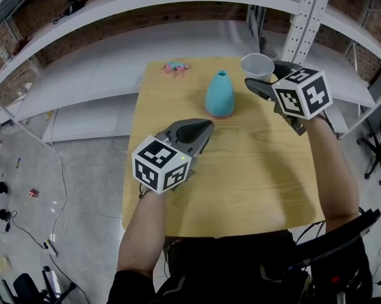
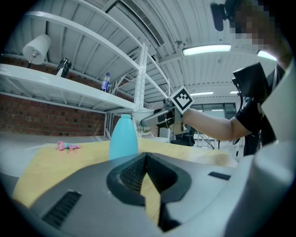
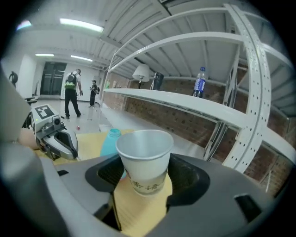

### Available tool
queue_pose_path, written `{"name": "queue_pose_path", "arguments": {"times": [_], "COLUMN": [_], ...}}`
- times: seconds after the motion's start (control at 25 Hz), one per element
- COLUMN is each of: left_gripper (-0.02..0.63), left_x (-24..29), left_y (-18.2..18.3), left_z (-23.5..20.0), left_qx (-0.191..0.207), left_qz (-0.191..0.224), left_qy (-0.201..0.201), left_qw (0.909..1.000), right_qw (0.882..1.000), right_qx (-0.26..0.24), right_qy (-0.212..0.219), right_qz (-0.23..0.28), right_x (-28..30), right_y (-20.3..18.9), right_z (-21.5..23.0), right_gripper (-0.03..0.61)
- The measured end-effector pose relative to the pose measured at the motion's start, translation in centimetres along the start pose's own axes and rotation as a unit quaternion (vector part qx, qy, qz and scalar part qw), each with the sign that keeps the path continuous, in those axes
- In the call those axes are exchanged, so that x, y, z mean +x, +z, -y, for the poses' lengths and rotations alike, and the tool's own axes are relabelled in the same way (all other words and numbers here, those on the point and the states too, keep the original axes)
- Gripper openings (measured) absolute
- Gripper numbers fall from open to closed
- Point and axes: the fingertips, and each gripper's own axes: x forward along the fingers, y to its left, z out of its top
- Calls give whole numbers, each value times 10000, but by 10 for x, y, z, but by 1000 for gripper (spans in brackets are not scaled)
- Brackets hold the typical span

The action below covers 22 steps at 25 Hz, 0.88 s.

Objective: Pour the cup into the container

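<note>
**Cup's in the gripper, no pour yet**

Closest to the person is the left gripper (image 1: 207,125), parked low over the wooden table (image 1: 239,182) on the near side of the teal bottle (image 1: 219,94). Its fingers are pressed together with nothing in them. My guess is it's just waiting there, close enough to steady the bottle if it wobbles.

The action is on the other side. The right gripper (image 1: 260,79) sits just right of the bottle and a little past it, with its fingers clamped on the lower half of a white paper cup (image 1: 257,66). The cup is upright, rim level, and looks lifted clear of the table. Gripping it low makes sense, since that leaves the rim free to tip toward the bottle's mouth. I can't tell what's inside the cup.

The bottle stands upright in the far half of the table, and its neck is narrow, so the pour will need the cup's lip right over that opening or it'll spill. A small pink thing (image 1: 176,67) lies beyond the bottle to the left, well out of the way.
</note>
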Motion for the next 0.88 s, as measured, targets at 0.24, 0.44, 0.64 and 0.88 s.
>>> {"name": "queue_pose_path", "arguments": {"times": [0.24, 0.44, 0.64, 0.88], "left_gripper": [-2, -2, -2, -2], "left_x": [-2, -2, 0, 2], "left_y": [0, 0, 1, 1], "left_z": [0, -2, -3, -5], "left_qx": [8, -16, -23, -37], "left_qz": [-12, -26, -33, -41], "left_qy": [-3, 34, 70, 120], "left_qw": [10000, 10000, 10000, 9999], "right_qw": [9975, 9916, 9840, 9788], "right_qx": [689, 1244, 1734, 1963], "right_qy": [-110, -285, -320, -389], "right_qz": [120, 212, 273, 445], "right_x": [-10, -17, -17, -15], "right_y": [-38, -72, -100, -112], "right_z": [17, 36, 48, 52], "right_gripper": [295, 296, 296, 296]}}
